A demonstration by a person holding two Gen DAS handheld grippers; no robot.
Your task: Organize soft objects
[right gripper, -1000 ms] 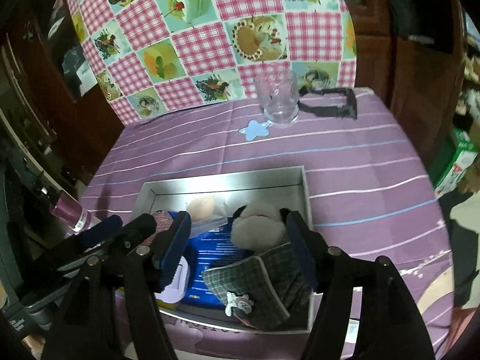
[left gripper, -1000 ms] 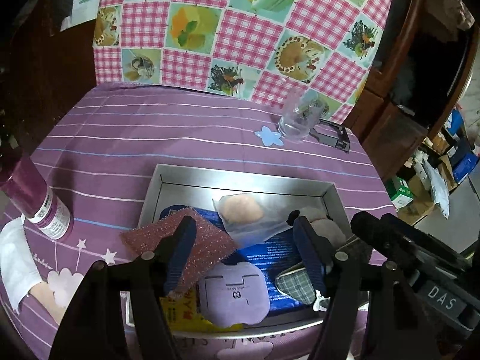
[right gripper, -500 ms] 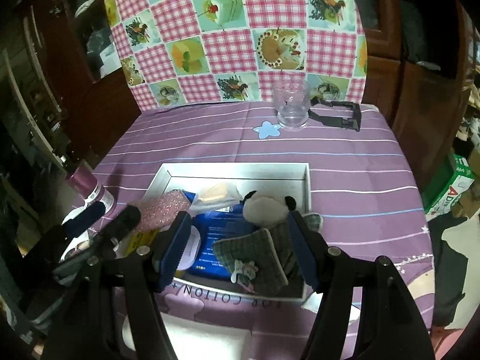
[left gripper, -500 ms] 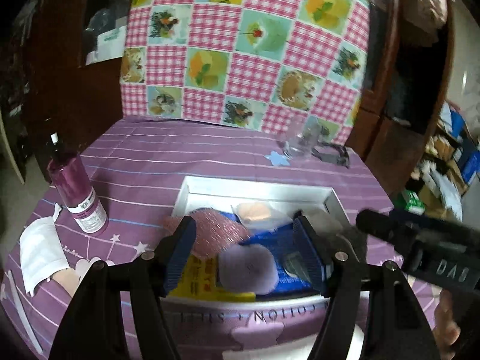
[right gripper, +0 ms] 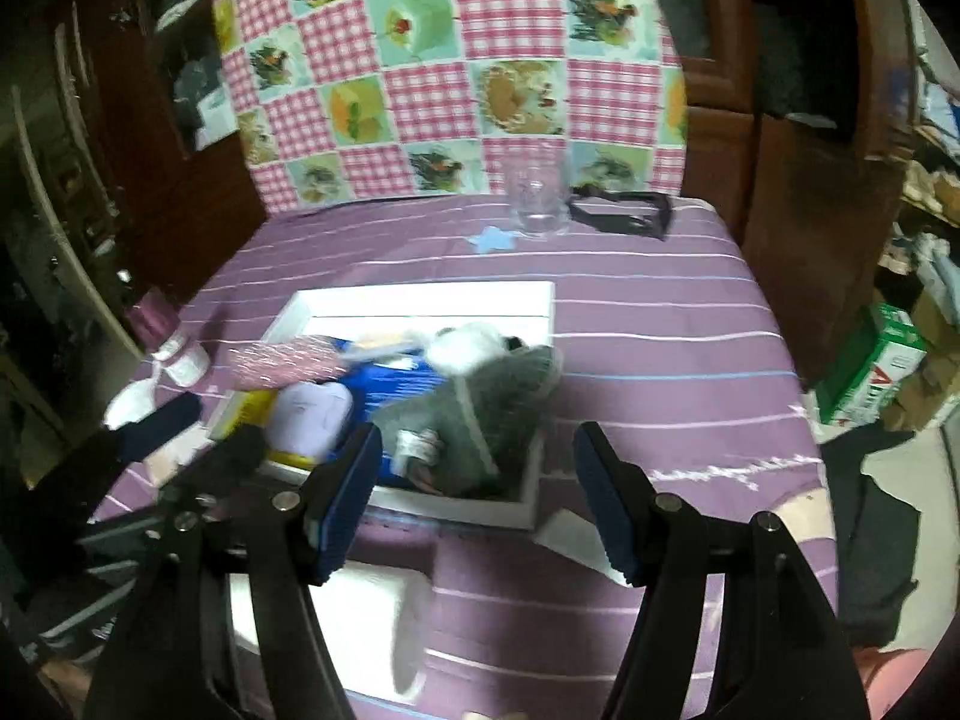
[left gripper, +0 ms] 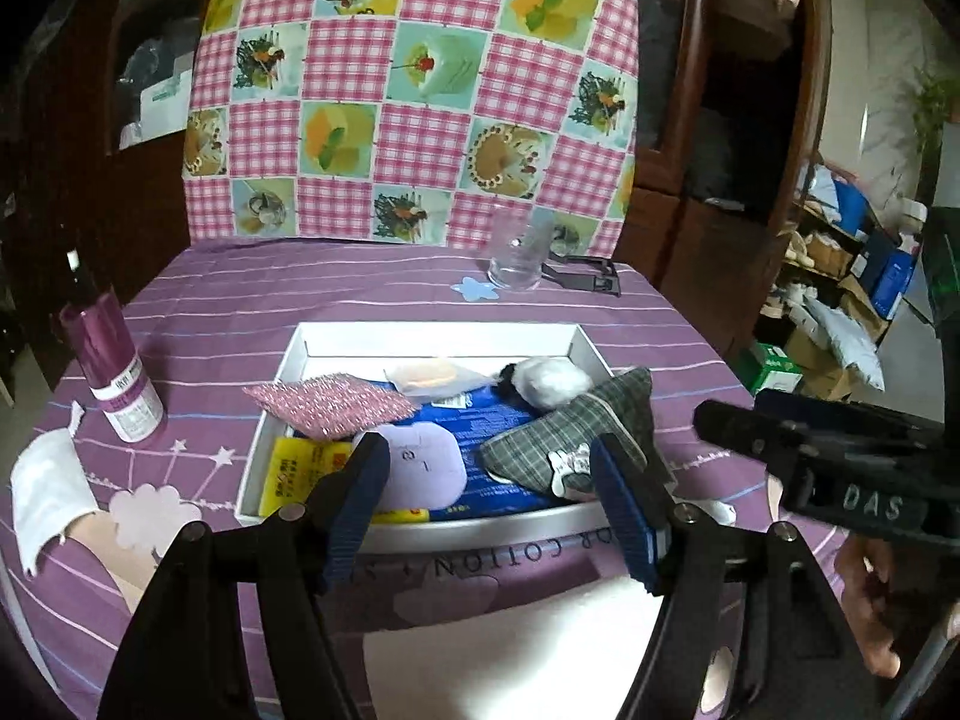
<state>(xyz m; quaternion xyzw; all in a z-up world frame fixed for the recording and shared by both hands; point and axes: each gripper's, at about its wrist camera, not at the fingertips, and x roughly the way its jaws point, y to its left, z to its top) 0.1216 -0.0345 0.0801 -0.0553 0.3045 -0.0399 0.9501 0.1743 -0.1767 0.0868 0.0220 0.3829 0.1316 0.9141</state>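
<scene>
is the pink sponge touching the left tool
Apart: the left wrist view shows the pink sponge lying in the tray, well beyond the open left tool.

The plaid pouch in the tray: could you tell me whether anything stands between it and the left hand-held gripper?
Nothing visible does. The left hand-held gripper is open and empty in front of the tray. The plaid pouch lies on top at the tray's near right corner, uncovered.

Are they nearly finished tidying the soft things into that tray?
It looks nearly done: the pink sponge, lilac pad, plaid pouch and white plush all sit in the tray. Both the left gripper and the right gripper are open and empty.
</scene>
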